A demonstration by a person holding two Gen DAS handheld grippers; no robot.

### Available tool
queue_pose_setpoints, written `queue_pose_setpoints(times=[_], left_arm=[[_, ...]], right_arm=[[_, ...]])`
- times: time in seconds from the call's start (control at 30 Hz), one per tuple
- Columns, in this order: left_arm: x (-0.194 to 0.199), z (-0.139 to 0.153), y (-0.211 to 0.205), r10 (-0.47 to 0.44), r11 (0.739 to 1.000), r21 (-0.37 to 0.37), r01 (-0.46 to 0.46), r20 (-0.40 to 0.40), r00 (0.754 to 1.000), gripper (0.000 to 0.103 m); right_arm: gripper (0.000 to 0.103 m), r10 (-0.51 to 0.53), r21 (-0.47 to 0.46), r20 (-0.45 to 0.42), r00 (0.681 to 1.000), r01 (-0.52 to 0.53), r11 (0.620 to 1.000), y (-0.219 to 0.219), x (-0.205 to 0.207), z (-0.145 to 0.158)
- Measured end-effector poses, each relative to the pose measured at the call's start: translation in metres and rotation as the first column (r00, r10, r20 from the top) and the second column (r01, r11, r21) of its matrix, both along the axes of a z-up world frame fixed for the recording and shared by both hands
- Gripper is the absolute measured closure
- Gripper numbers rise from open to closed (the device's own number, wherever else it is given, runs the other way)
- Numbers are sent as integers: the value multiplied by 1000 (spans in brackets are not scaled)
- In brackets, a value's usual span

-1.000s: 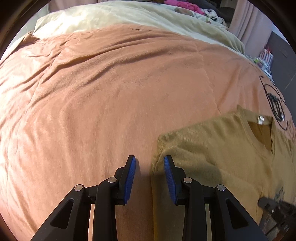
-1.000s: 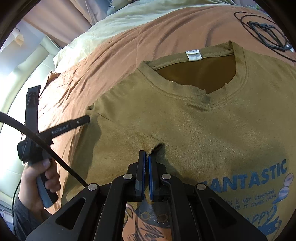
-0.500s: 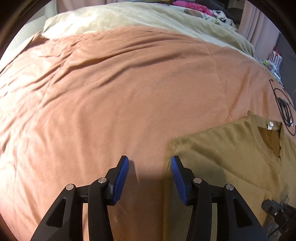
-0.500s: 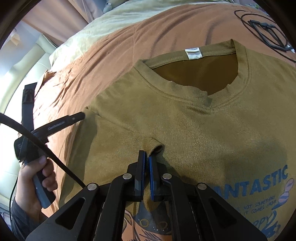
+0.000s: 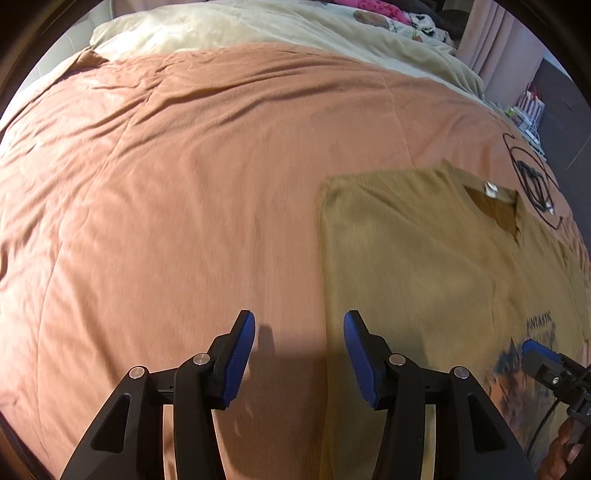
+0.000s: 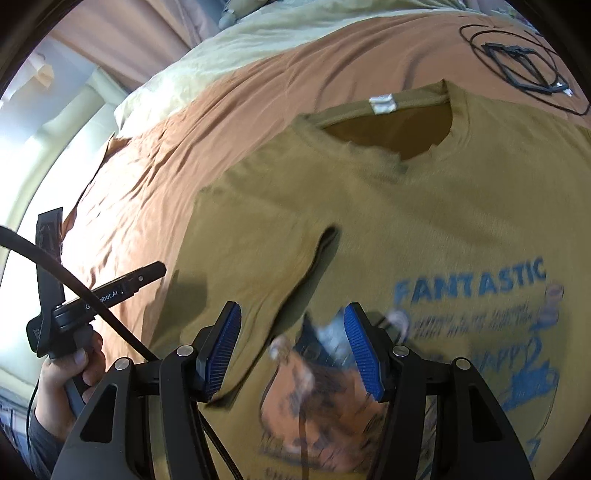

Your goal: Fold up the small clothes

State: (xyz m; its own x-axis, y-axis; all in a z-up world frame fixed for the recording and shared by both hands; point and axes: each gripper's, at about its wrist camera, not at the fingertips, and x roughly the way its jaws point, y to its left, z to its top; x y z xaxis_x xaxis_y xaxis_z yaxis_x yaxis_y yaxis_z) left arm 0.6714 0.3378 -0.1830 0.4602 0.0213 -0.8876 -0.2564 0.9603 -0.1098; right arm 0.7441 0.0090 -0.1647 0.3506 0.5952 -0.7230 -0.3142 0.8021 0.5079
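So the olive-tan t-shirt [image 6: 424, 221] was lying flat on the orange-brown bedspread [image 5: 177, 206], front side up w/ the blue "FANTASTIC" print [image 6: 469, 282] showing and a cartoon graphic under it. Neck opening pointed toward the far side of the bed, white tag [image 6: 382, 103] visible inside the collar. The left sleeve side looked folded in over the chest; there was a dark crease/fold edge [image 6: 317, 254] running diagonally down toward the right gripper.

Right gripper [image 6: 291, 347] had just been opening. Its jaws stood fairly wide apart, blue pads clear of the fabric, nothing pinched between them, just the shirt lying below. Pic was pretty blurry around there tbh.

Left gripper [image 5: 299, 354] was also parted to about a medium gap, and had just been opening as well, w/ nothing between the pads. It sat over the shirt's straight left edge [image 5: 323, 280], one pad above the bare bedspread and the other above the shirt. Didn't look like it was touching either.

From the right wrist cam you could see the person's left hand [image 6: 68, 373] wrapped around the left gripper's handle, dark sleeve, black cable [image 6: 74, 280] looping across.

Other stuff: a pale cream blanket [image 5: 236, 26] bunched at the far end of the bed, and a coiled black cord [image 6: 517, 62] on the bedspread just beyond the shirt's collar.
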Motion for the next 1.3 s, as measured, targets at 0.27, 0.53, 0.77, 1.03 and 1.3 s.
queue_pose_setpoints(times=[0.27, 0.53, 0.77, 1.03, 1.3], left_arm=[[-41, 2, -9, -28, 999, -19, 28, 1, 1000, 51], [-66, 2, -12, -37, 998, -56, 37, 7, 999, 51], [-75, -5, -14, -14, 997, -78, 13, -12, 1000, 51], [-77, -19, -14, 11, 1000, -25, -12, -61, 998, 51], [-83, 6, -20, -16, 1000, -11, 16, -1, 1000, 51]], right_arm=[[63, 67, 66, -62, 996, -63, 996, 10, -19, -10], [72, 58, 156, -162, 985, -33, 987, 19, -16, -33], [99, 22, 197, -192, 981, 17, 980, 21, -9, -47], [100, 28, 146, -89, 996, -15, 989, 18, -31, -6], [100, 48, 129, -39, 998, -43, 991, 18, -39, 7]])
